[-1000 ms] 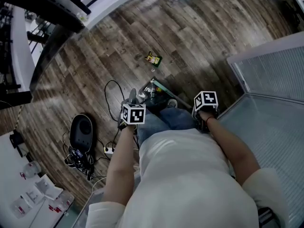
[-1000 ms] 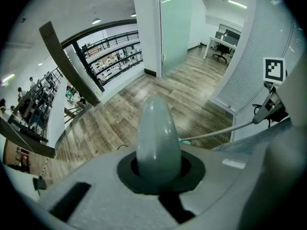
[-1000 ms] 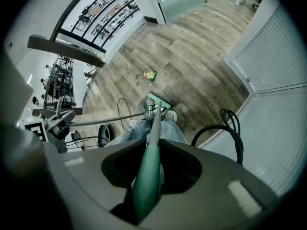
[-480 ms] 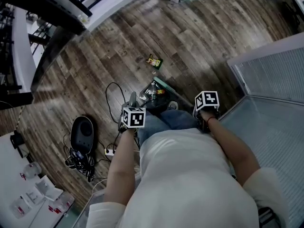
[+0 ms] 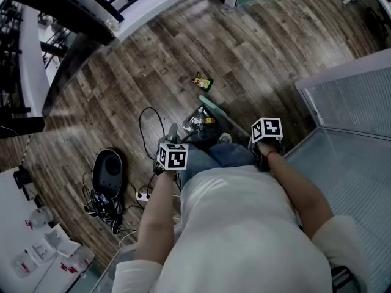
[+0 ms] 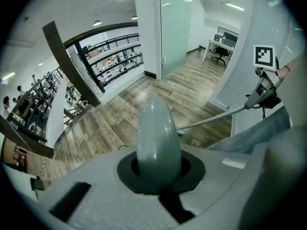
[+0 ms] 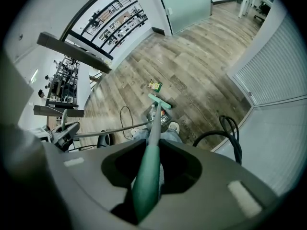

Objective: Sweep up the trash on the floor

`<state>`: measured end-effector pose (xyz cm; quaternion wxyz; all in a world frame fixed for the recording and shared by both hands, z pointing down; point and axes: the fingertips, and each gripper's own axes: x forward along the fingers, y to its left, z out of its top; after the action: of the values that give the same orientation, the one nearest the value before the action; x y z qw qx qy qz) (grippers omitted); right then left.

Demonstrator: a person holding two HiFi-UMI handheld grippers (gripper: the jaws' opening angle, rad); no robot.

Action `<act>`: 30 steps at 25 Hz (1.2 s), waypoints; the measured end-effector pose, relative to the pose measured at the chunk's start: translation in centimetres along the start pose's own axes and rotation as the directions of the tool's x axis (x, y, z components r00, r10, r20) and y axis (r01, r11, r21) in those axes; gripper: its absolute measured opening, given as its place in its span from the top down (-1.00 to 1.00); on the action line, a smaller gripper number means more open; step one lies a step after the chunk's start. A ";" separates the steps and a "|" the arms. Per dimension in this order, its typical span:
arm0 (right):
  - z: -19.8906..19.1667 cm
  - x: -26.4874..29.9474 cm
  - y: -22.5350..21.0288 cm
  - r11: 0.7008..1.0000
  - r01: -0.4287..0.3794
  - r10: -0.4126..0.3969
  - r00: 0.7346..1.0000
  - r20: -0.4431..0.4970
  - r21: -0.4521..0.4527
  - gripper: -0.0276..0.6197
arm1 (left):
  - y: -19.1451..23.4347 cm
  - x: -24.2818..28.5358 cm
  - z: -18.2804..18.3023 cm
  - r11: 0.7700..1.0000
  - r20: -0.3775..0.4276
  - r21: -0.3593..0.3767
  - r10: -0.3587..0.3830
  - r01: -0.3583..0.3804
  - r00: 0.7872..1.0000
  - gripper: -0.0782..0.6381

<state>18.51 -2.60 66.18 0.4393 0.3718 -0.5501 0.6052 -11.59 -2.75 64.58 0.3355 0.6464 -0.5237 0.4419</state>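
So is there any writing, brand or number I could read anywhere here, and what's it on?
No text can be read.
Left marker cube and right marker cube: black-and-white square patterns, no words.
Snack wrapper: print too small.
Bottle in the dustpan: label too blurred.
Packets with red labels, lower left: too small.

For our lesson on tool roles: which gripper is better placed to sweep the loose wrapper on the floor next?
Right. The right gripper is shut on the green broom, whose head lies near the snack wrapper. The left gripper only holds the dustpan handle.
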 end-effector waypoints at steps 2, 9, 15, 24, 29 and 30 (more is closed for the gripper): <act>0.4 0.0 0.3 1.000 0.000 0.000 1.000 0.011 0.003 0.61 | 0.4 -0.1 -0.2 1.000 0.004 -0.007 0.003 -0.003 1.000 0.76; 2.1 -0.2 1.5 1.000 0.005 -0.005 0.999 0.043 0.009 0.61 | 2.4 -0.6 0.3 0.999 0.027 -0.019 0.037 -0.036 0.999 0.76; 4.2 0.3 2.5 1.000 0.026 -0.026 0.997 0.067 -0.002 0.61 | 5.2 -0.2 1.3 0.997 0.038 -0.032 0.072 -0.071 0.997 0.76; 8.2 1.0 4.9 0.995 0.088 -0.083 0.992 0.099 -0.046 0.61 | 7.6 0.2 2.2 0.995 0.038 -0.071 0.077 -0.074 0.996 0.76; 10.1 2.1 6.0 0.989 0.125 -0.118 0.989 0.089 -0.084 0.61 | 8.3 0.8 2.9 0.995 0.027 -0.065 0.075 -0.073 0.997 0.76; 10.3 2.4 6.2 0.988 0.130 -0.122 0.989 0.086 -0.089 0.61 | 8.3 0.9 3.0 0.995 0.025 -0.064 0.075 -0.073 0.997 0.76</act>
<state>11.55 -12.57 67.50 0.4713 0.4087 -0.5707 0.5340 -18.97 -7.70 64.02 0.3320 0.6217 -0.5654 0.4284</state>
